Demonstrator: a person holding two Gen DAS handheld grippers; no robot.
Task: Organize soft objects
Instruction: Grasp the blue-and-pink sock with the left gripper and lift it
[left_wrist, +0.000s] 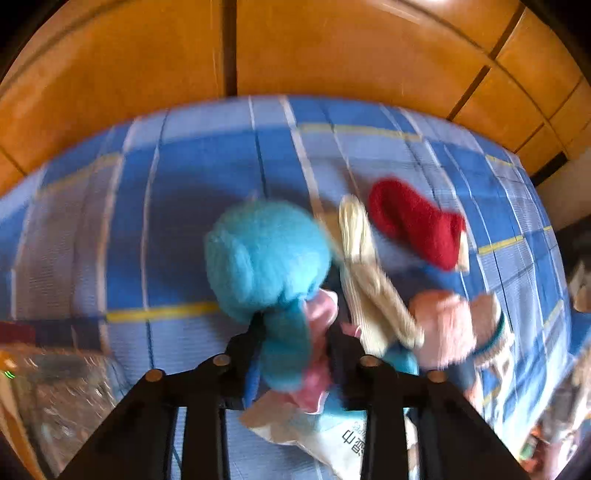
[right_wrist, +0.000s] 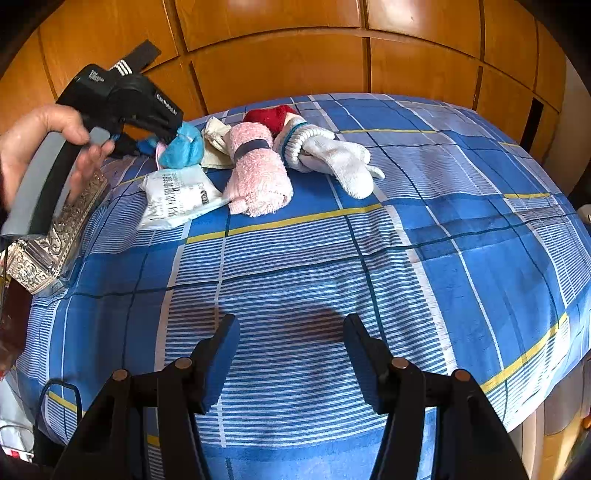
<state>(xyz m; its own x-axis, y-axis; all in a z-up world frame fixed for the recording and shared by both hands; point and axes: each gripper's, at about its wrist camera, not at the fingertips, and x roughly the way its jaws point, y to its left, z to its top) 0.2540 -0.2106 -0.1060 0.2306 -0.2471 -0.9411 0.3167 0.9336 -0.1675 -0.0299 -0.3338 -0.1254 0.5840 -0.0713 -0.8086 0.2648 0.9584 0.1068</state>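
At frame centre the left gripper (left_wrist: 295, 332) pinches the fluffy turquoise sock (left_wrist: 266, 254), which could slip from its soft grip, while the right gripper (right_wrist: 291, 354) gapes empty over the plaid bedsheet (right_wrist: 461, 258).

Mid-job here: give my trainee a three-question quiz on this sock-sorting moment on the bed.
1. True or false: the right gripper is holding the pink rolled sock.
2. What colour is the fluffy item the left gripper is closed on? A) red B) turquoise C) white
3. Fill in: the white wipes packet lies on the ____ bedsheet.

Key:
1. False; its jaws are open and empty.
2. B, the turquoise fluffy sock.
3. Blue plaid.
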